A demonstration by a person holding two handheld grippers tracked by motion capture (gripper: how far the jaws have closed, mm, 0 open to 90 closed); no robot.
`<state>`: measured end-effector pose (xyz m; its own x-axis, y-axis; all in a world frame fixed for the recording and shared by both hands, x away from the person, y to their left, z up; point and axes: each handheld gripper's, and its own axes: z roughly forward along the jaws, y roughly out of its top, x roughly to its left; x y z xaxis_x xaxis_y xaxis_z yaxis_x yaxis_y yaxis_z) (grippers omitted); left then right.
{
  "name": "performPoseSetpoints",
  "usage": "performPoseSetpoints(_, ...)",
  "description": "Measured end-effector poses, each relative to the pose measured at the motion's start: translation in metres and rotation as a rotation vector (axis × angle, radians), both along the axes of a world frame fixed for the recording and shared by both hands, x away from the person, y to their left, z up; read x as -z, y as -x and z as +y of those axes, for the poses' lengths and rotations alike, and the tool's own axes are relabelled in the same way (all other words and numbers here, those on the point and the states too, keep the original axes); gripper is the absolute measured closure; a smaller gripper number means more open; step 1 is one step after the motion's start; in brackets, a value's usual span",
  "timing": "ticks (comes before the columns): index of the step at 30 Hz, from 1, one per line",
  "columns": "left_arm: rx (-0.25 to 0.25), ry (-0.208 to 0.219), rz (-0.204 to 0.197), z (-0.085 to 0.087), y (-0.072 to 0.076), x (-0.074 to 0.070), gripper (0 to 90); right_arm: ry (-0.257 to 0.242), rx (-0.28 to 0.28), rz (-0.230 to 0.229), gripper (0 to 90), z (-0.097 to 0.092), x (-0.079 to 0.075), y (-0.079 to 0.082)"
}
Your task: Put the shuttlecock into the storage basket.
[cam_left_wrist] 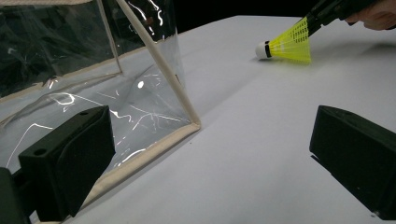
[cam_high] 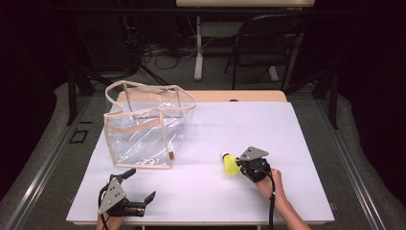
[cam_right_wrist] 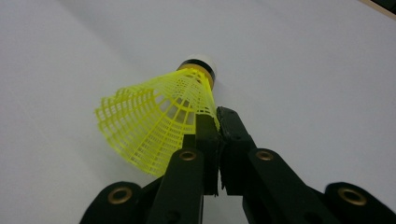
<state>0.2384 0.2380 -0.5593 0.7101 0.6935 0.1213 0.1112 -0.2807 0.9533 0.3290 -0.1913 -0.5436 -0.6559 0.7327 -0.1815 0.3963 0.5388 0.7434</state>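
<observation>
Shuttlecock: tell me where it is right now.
In the high view the yellow shuttlecock lies on the white table, right of centre, its skirt pinched by the right gripper, well right of the clear bag.

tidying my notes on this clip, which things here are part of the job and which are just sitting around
In the job:
- yellow shuttlecock, its skirt pinched by the right gripper
- clear plastic bag, standing open on the table; likely the destination
- left gripper, fingers wide apart, near the bag

Just there:
- folding chair behind the table
- cables on the floor
</observation>
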Motion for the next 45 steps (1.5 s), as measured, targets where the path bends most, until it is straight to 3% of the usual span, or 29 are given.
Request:
performPoseSetpoints(17,0.001,0.002,-0.001,0.0,0.0,0.0,0.1,-0.01,0.0,-0.008,88.1,-0.001,-0.008,0.0)
performPoseSetpoints(45,0.001,0.003,0.0,0.0,0.0,0.0,0.1,-0.042,-0.003,-0.049,88.3,0.0,-0.037,-0.006)
